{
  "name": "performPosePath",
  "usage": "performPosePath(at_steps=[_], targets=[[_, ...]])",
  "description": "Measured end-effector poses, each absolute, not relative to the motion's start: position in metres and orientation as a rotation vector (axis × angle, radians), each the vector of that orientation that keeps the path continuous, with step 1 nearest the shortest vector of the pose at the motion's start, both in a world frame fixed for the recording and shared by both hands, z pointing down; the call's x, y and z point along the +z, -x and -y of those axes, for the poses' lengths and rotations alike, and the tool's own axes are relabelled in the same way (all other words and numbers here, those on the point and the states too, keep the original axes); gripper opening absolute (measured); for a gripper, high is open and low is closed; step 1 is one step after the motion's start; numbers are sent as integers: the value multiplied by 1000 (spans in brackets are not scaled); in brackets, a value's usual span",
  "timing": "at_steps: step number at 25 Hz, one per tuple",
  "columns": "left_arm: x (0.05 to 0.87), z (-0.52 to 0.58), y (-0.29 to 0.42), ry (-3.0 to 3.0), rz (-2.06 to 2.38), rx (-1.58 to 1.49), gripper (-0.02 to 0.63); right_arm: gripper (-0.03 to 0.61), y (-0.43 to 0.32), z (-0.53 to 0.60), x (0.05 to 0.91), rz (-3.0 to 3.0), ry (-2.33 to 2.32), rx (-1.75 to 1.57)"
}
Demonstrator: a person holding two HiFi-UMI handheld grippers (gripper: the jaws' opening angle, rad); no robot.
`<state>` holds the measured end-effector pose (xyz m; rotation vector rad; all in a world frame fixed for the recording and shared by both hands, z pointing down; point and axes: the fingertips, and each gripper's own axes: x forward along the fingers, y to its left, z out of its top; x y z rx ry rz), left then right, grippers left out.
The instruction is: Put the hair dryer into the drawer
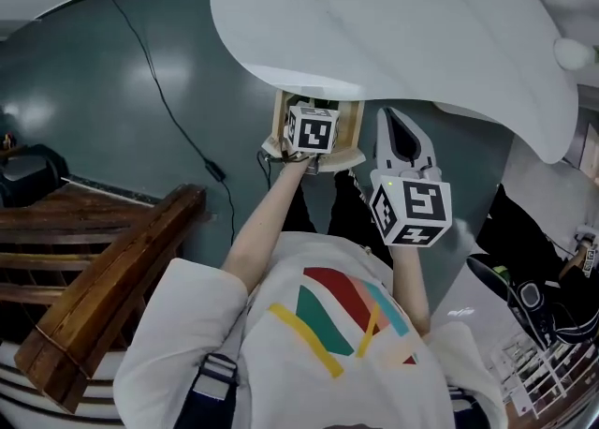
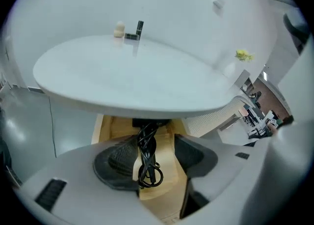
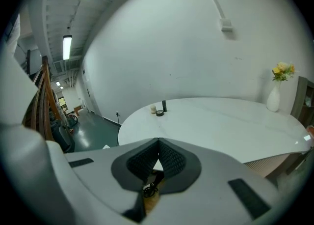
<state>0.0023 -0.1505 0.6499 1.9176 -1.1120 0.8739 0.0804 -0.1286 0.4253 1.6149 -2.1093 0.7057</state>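
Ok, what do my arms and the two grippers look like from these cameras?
The left tongs and right tongs are smooth white shells with black ribbed pads inside. Each carries a white cube printed with black square markers: left cube, right cube. The sleeves are short and white, part of a T-shirt with red, teal and yellow stripes. No cables show on them.

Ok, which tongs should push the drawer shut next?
Left, probably. The left tongs are open right at the wooden drawer, with the black cord between them. The right tongs are shut, empty and point out over the white table.
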Motion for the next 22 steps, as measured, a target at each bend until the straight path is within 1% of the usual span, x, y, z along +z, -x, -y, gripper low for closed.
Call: performPosePath(at_steps=[10,15,22], targets=[[615,121,9,-1952,1105,869,233,11,-73,122,387,2212,-1664,629],[600,96,7,-1944,1085,853,203,11,-68,121,365,2280,-1670,563],[557,72,14,-2028,1043,841,172,11,-51,113,339,2379,-1666,525]])
